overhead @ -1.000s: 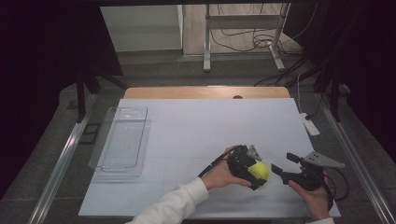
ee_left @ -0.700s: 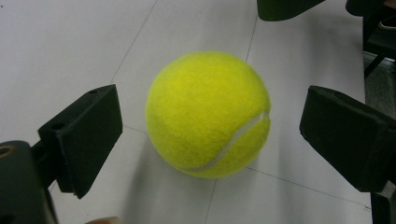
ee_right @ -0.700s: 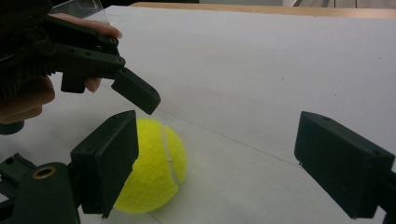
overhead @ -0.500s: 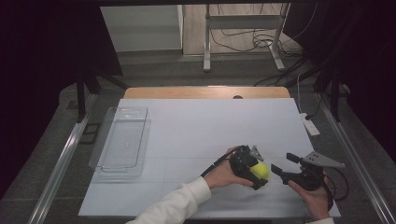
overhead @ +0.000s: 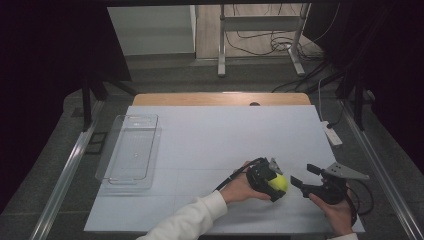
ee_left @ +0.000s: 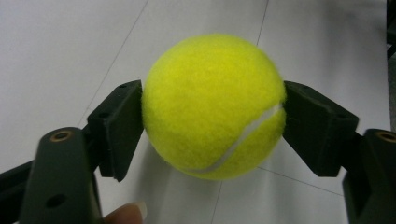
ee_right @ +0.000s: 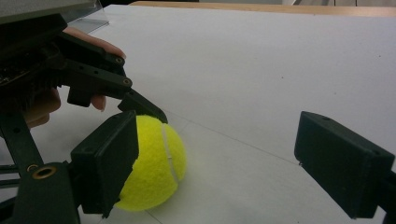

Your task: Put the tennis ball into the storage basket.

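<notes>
A yellow tennis ball (overhead: 280, 183) rests on the white table top (overhead: 210, 135) near its front right. My left gripper (overhead: 274, 184) reaches it from the left, and its jaws have just been closing onto the ball. In the left gripper view both pads press the sides of the ball (ee_left: 212, 105). My right gripper (overhead: 303, 175) stands open just to the right of the ball, pointing at it. In the right gripper view the ball (ee_right: 156, 161) lies beyond the left jaw, held by the left gripper (ee_right: 140, 109).
A clear plastic tray (overhead: 131, 150) lies at the table's left edge. A white power strip (overhead: 332, 134) sits off the right edge. The table's wooden far rim (overhead: 220, 99) borders the back, with a stand and cables beyond.
The left gripper's jaws, wide around the ball before, have closed onto it. Ball and right gripper have stayed in place.
</notes>
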A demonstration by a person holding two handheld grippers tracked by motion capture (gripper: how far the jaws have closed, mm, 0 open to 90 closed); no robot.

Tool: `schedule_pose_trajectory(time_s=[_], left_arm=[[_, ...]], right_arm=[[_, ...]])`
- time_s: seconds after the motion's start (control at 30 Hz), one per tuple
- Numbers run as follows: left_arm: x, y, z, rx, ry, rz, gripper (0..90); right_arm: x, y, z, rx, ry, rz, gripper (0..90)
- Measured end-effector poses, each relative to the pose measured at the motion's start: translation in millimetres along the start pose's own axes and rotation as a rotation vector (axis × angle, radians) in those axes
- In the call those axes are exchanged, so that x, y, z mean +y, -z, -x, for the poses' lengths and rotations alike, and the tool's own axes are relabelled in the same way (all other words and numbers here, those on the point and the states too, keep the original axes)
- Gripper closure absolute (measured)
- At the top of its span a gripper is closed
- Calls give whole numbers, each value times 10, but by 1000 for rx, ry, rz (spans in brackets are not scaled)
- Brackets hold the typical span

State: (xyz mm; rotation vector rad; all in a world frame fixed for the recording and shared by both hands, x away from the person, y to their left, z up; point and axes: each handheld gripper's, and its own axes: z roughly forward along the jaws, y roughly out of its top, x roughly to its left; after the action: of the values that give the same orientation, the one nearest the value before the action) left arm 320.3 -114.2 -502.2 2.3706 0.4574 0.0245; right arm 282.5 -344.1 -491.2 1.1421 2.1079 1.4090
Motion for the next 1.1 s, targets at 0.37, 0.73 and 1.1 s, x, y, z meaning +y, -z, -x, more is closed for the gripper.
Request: schedule_pose_trajectory(time_s=[0.37, 0.73, 1.1], left_arm=[[0, 70, -14, 14, -11, 19, 272], [-34, 150, -36, 13, -16, 16, 275], [-56, 258, -64, 12, -19, 45, 275]], right_arm=[[0, 5, 2, -1, 0, 4, 140], [1, 9, -2, -3, 0, 6, 140], [2, 12, 0, -5, 2, 6, 140]])
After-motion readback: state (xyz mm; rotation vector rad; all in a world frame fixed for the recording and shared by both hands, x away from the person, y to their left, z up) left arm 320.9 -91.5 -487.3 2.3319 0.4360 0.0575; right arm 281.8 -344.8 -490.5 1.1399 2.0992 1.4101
